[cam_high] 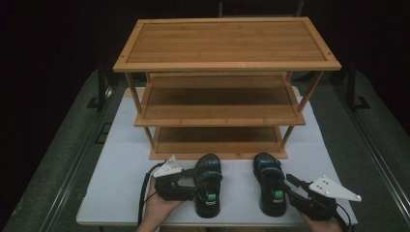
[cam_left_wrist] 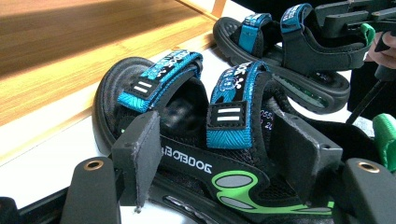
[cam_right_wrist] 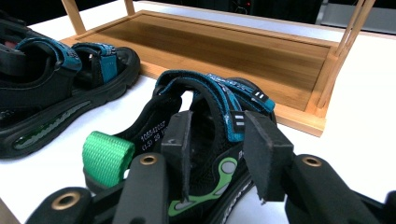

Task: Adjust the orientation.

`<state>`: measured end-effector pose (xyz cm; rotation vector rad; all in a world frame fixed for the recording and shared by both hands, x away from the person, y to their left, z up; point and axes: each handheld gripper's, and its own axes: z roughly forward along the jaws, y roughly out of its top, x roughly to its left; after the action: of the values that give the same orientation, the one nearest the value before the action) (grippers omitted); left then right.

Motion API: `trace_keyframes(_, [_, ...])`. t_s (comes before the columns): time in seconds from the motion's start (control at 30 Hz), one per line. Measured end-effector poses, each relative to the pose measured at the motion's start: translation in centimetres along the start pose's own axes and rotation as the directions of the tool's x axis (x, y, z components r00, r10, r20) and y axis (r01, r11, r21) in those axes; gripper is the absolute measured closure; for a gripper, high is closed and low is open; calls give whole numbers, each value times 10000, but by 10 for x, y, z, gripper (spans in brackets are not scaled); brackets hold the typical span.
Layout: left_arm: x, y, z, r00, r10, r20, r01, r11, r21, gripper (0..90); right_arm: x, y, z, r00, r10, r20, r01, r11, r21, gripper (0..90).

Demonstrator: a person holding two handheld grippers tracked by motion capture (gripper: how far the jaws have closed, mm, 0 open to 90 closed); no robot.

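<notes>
At the bottom of the frame, two black-and-blue sandals sit on the white worktop (cam_high: 121, 159) before the bamboo shoe rack (cam_high: 222, 121): the left hand-held gripper (cam_high: 192, 186) seemingly clamps the left sandal (cam_high: 208, 186) for shelving, while the right hand-held gripper (cam_high: 290, 186) straddles the right sandal (cam_high: 270, 186), jaws apart.

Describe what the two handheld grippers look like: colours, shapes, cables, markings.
Both the left gripper and the right gripper are matte black. Each carries a pale grey three-cornered plate with small dark dots on top and trails a black cable. Their jaws are flat, rectangular black pads on arms with brass-coloured rivets. The forearms coming in show no sleeves.
</notes>
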<state>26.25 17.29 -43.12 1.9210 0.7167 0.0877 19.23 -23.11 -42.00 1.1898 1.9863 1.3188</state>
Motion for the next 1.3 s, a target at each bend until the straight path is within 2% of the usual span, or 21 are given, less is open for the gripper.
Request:
trace_keyframes(0.17, [-2,1,1,9998,20,-180,-19,10000,82,342,0,1,5,10000,70,4,-70,9999,117,607])
trace_keyframes(0.33, [-6,3,2,9982,57,-602,-42,9997,251,373,1,2,9,9999,21,157,-26,9996,274,599])
trace_keyframes(0.47, [-8,4,3,9951,99,-983,-68,9995,316,425,1,2,15,9993,120,346,-138,9985,533,585])
trace_keyframes(0.57, [-8,4,1,9943,97,-1064,-67,9996,286,469,2,3,16,9992,95,378,-118,9981,601,585])
trace_keyframes(0.6, [-8,4,0,9940,103,-1086,-76,9996,256,528,3,3,16,9988,5,482,-37,9979,646,606])
trace_keyframes(0.77, [-8,4,-1,9919,118,-1267,-94,9998,193,590,4,3,17,9978,-48,659,5,9979,649,666])
trace_keyframes(0.8, [-7,4,-3,9909,165,-1338,-147,9998,147,634,4,3,17,9973,-36,739,-14,9977,673,704])
trace_keyframes(0.97, [-7,3,-5,9890,234,-1459,-233,9997,24,728,3,3,16,9967,-8,814,-46,9979,650,730])
trace_keyframes(1.2, [-5,1,-6,9877,176,-1551,-205,9996,-168,756,6,4,16,9916,-364,1238,294,9979,579,781])
trace_keyframes(1.3, [-6,1,-6,9877,152,-1554,-191,9995,-236,759,6,3,15,9918,-333,1236,272,9983,507,801])
